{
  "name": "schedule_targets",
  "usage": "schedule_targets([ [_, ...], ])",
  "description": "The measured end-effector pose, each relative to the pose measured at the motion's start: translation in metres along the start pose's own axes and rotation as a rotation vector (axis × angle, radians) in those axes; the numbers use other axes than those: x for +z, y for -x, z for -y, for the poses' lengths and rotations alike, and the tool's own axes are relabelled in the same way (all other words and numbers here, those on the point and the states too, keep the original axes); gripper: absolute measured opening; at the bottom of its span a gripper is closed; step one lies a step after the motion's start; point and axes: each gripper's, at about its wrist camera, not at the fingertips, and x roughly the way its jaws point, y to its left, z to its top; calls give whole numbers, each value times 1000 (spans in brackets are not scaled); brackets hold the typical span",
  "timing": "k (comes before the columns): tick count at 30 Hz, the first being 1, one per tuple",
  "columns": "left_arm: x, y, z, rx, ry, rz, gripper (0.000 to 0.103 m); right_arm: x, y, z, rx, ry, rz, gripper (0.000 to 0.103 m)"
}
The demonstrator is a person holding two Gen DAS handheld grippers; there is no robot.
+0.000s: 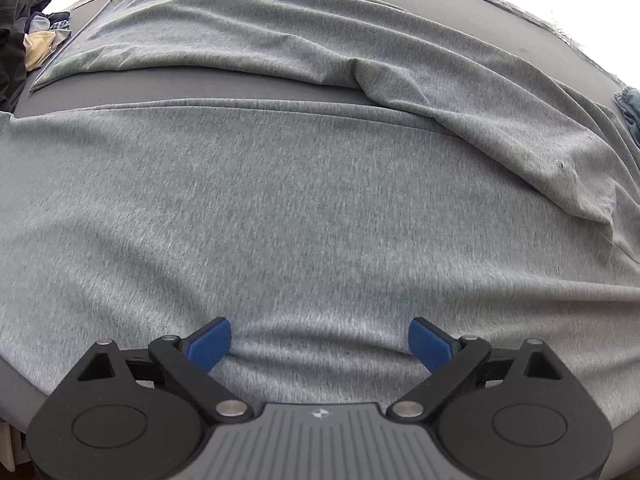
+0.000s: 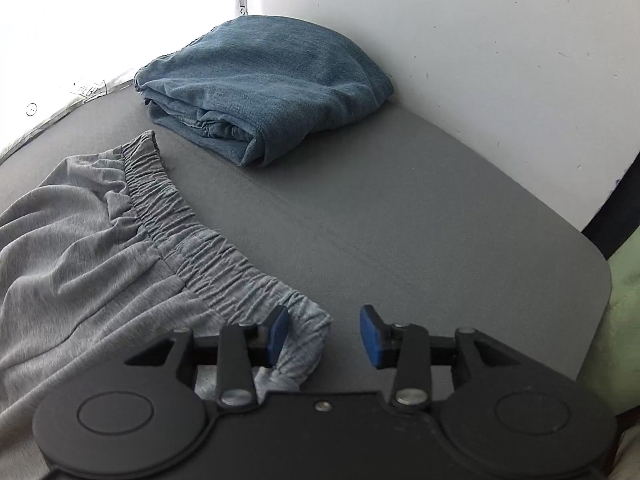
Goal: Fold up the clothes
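Black two-finger grippers with blue pads

The left gripper [image 1: 320, 344] has a ribbed grey centre plate; the right gripper [image 2: 324, 334] is all black, both with silver pivot screws.

Dark grey table [image 2: 400, 216], white wall [image 2: 500, 60] behind, pale green cushion [image 2: 620, 320] beside it

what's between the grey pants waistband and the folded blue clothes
Nothing: in the right wrist view, only bare grey table separates the waistband from the folded blue clothes.
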Motion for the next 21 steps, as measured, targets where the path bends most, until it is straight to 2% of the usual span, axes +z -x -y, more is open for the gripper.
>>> schedule_targets([
  [3, 1, 7, -19, 13, -15, -1, 95, 1, 12, -11, -32, -24, 21, 45],
  [4, 3, 9, -26, 15, -14, 3, 95, 1, 17, -17, -46, -26, 35, 50],
  [5, 4, 12, -38, 12, -3, 10, 95, 0, 22, -25, -60, -22, 53, 54],
  [7, 9, 17, -60, 8, 39, 25, 95, 0, 34, -43, -68, -16, 81, 56],
  [10, 23, 21, -100, 13, 124, 48, 95, -2, 48, -76, -20, -6, 88, 56],
  [15, 51, 22, -162, 20, 222, 78, 95, -14, 66, -163, 83, 107, 84, 56],
  [21, 94, 23, -222, 57, 227, 132, 94, -27, 80, -271, 209, 261, 88, 57],
])
